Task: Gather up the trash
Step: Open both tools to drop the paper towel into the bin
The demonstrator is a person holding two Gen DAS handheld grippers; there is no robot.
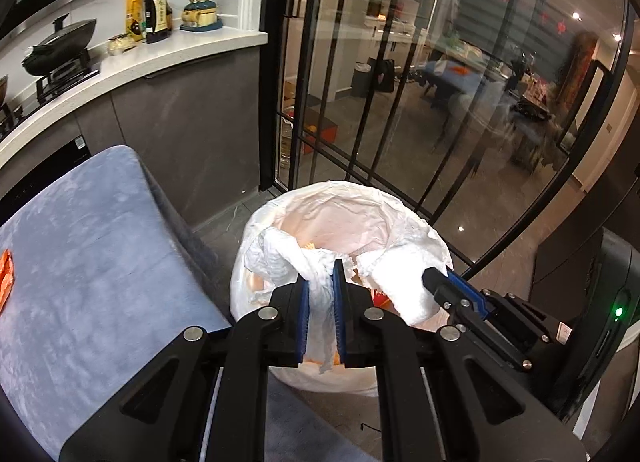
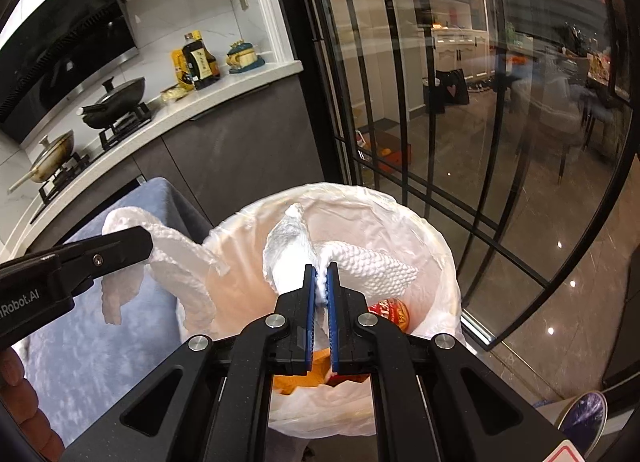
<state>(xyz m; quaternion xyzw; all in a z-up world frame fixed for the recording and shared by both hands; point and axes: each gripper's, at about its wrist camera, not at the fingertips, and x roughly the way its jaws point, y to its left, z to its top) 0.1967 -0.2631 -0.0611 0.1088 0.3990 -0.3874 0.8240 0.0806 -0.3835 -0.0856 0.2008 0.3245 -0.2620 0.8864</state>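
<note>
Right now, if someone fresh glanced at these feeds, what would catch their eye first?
The two grippers: the left gripper and right gripper are each clamped on a white paper towel, the left towel and the right towel, above the open bin with its white bag. Beside the bin sits a blue-grey covered table, with glass doors behind.

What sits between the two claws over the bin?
Only the bin's open mouth. The left claw and right claw each pinch separate paper towels, seen in the right wrist view.
</note>
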